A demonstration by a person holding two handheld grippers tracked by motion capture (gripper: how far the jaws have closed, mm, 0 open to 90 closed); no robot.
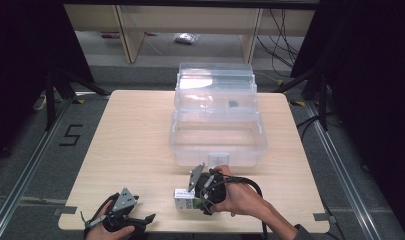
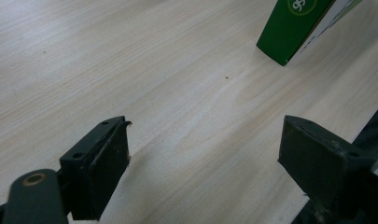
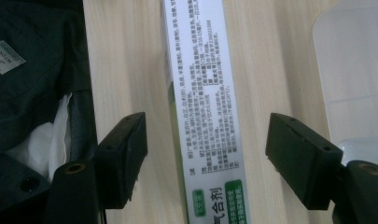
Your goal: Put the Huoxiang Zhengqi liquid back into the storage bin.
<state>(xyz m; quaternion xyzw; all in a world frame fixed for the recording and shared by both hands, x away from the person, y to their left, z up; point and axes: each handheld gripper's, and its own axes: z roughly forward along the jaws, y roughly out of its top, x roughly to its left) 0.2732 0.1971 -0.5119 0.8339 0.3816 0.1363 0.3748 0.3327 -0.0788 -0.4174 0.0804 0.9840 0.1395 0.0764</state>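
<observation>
A narrow green and white carton (image 1: 181,198) lies flat near the table's front edge. In the right gripper view its white printed face (image 3: 203,107) runs up between the jaws. My right gripper (image 3: 210,158) is open and straddles the carton, with a gap on each side. In the high view the right gripper (image 1: 196,200) hangs over the carton, held by a hand. My left gripper (image 1: 142,221) rests at the front left edge, open, with bare table between its jaws. The left gripper (image 2: 205,168) faces the carton's green corner (image 2: 291,30), which lies farther off.
An open clear plastic box (image 1: 176,145) stands at the table's middle back, its lid (image 1: 215,82) raised behind it, and its latch (image 1: 219,160) is close to my right hand. Dark clothing (image 3: 37,70) borders the table's front edge. Bare wood (image 1: 125,145) spans the left half.
</observation>
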